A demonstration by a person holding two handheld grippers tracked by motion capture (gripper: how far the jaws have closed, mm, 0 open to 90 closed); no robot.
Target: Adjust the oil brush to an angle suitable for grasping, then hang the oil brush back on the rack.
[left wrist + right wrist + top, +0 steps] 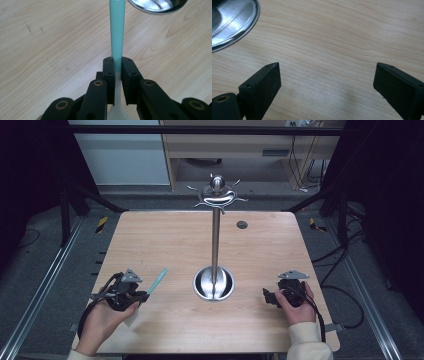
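Teal-handled spoon (117, 30), clamped in the left gripper (117, 72) near the front left corner of the surface (165, 235). Handle teal along its upper length, fading to a pale translucent white toward the wide end below the jaws. Pinched flat between the two black jaws, which sit closed tight against either side of the handle. From the high view, spoon (157, 281) angled up and away from the left gripper (141, 296), its teal end pointing toward the middle of the surface, pale end poking out just beside the left hand (102, 320). Lifted or resting on the wood: cannot tell.

Right gripper (266, 296) near the front right corner, held in the right hand (296, 307), jaws spread wide apart with bare wood between them, gripping nothing. Seen in its own view (327, 82) low over the surface, with the rim of the steel base (232, 22) at upper left.

Steel hanging stand (216, 235) upright at the centre, round dished base (214, 284) between the two grippers, thin pole rising to a ring of curved hooks (218, 197) topped by a ball. Small dark round disc (242, 224) set near the far edge, right of the pole.
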